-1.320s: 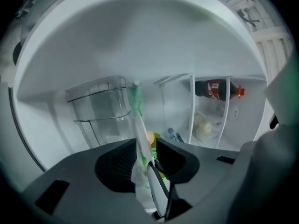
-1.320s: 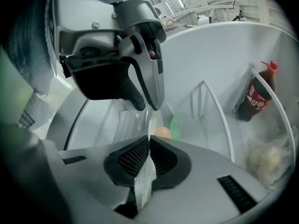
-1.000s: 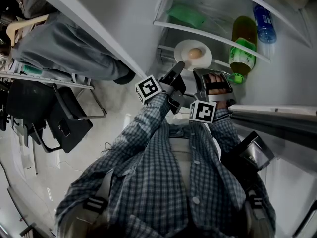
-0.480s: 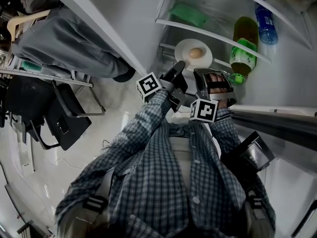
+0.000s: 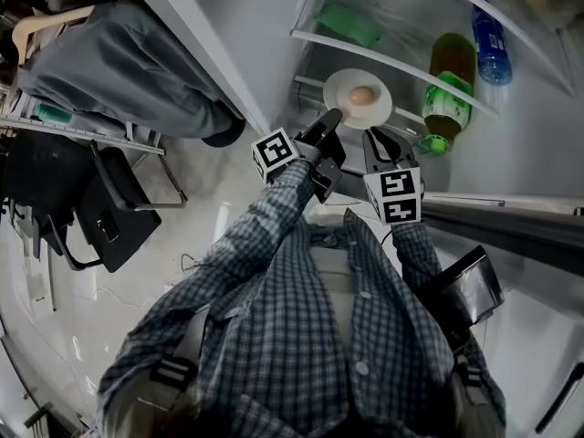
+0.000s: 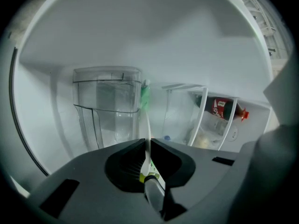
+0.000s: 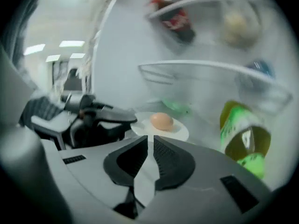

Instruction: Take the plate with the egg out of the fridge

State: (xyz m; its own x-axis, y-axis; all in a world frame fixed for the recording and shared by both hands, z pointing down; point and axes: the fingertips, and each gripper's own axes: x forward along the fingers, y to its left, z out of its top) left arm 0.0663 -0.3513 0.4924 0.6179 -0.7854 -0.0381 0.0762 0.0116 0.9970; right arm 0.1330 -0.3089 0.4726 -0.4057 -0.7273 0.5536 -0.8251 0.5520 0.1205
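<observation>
Since a second ago: right gripper [image 5: 372,137] rolled over about its own line, marker cube [image 5: 394,196] now turned face-up toward the head camera; left gripper [image 5: 330,117] in the same spot, jaws just closing in on the plate [image 5: 339,88]. Open fridge [image 5: 265,16] across the top of the head view, a clear bin [image 6: 107,106] deep inside in the left gripper view. Off to the right, a tall green bottle [image 5: 447,94], and above it a smaller blue bottle [image 5: 488,44]. Left gripper: clenched, grips the plate's near-left rim, thin white edge [image 6: 147,125] pinched between the pads. Right gripper: all but closed on nothing, tips just short of the plate's near-right edge, apart from it in the right gripper view [image 7: 149,141]. Plate still inside the fridge, level with the lower shelf [image 5: 306,88] and below the upper shelf [image 5: 392,57]; resting or lifted, unclear. Egg [image 5: 362,95] at the plate's middle, pale brown, lying on its side.
</observation>
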